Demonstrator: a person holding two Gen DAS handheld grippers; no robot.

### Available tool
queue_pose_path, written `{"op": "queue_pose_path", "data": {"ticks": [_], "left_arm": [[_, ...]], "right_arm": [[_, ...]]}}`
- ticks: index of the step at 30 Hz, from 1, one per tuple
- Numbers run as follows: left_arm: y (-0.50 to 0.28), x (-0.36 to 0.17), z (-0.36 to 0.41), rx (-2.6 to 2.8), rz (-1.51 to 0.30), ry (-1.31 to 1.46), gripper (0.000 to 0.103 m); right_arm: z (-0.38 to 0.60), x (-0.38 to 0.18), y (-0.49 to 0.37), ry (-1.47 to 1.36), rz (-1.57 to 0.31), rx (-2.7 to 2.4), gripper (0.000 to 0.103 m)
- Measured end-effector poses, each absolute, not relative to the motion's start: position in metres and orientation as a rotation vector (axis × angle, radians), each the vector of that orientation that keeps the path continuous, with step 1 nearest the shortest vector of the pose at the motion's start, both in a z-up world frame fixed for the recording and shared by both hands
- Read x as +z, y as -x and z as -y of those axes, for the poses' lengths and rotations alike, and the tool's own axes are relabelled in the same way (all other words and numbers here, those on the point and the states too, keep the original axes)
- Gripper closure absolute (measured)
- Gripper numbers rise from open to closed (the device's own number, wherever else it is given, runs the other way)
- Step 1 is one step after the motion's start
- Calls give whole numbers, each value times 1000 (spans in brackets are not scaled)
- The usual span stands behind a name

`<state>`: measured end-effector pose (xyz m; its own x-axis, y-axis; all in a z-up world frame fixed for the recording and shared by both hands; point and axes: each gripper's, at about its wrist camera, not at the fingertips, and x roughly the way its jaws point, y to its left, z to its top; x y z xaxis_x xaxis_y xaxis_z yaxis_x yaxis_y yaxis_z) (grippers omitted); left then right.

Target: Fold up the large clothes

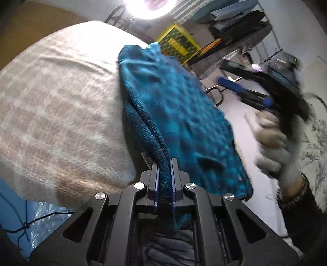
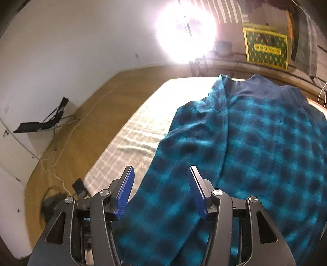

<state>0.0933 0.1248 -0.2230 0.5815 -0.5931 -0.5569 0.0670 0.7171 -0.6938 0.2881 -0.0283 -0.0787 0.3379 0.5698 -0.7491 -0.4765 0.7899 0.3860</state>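
Note:
A large teal and dark blue checked fleece garment [image 2: 255,147] lies spread over the right part of a bed with a beige checked cover [image 2: 143,126]. My left gripper [image 1: 164,163] is shut on a thick folded edge of the garment [image 1: 175,106] and holds it up above the bed cover [image 1: 61,114]. My right gripper [image 2: 161,176] is open and empty, its blue pads [image 2: 125,190] apart just above the garment's near edge. In the left wrist view my right gripper [image 1: 245,90] appears blurred at the right, held in a gloved hand [image 1: 273,147].
A wooden floor [image 2: 92,114] runs left of the bed, with a white cable [image 2: 61,147] and a black folding stand [image 2: 47,122]. A bright lamp [image 2: 184,30] glares at the far end. A yellow-green box [image 2: 265,49] and stacked clothes [image 1: 235,18] stand behind.

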Motion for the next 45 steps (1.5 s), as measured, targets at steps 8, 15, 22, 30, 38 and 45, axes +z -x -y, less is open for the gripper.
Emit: {"op": "queue_pose_path", "data": {"ticks": [8,15,22,30,38,45], "left_arm": [[-98,-213,-108,-471,-842,678,98],[-101,-212,-100,-496,-835,666,98],[-104,-209,-92,-508,-841,639,98],[-102,-195,-71,-508,-842,563,99],[-103,-179,-37,-523,-847,416,99],[-96,-169,11,-546,-872,234,99]], "right_arm": [[-37,-117,-357,1,-1163,608,50],[-101,-161,-376,201,-1276,559,50],[-130,-198,-367,459,-1318,496,50],[-104,-202,-370,457,-1311,446,96],[-25,-158,-385,38,-1232,562,97],[72,-141,-382,-395,-1109,603,97]]}}
